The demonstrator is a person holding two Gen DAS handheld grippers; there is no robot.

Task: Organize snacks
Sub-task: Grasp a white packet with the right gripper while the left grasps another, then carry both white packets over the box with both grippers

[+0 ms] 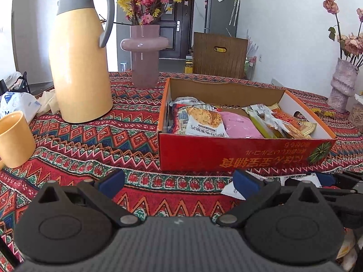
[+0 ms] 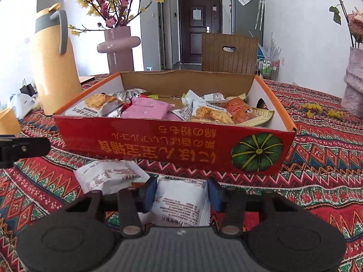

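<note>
Right wrist view shows the job well underway: the red cardboard box (image 2: 172,149) across the middle of the frame already holds a heap of snack packets, among them a pink packet (image 2: 147,111) and several biscuit packs. Two white packets remain outside it on the patterned surface (image 2: 317,181), in the lower centre of the frame just in front of the box's near wall. One white packet (image 2: 181,204) lies directly between the fingers of the right gripper (image 2: 181,195); the blue pads sit at its two side edges, narrowed around it, though I cannot tell whether they press it yet. The second white packet (image 2: 109,176) lies to the left of the left finger, beside the first and partly overlapped by it.

Left wrist view shows the left gripper (image 1: 179,181) at the bottom of the frame with its fingers spread wide and nothing between them, only bare cloth. The box (image 1: 245,154) sits at centre right, just beyond the fingertips.

By my judgement, those two loose packets are what is left to go into the box.
</note>
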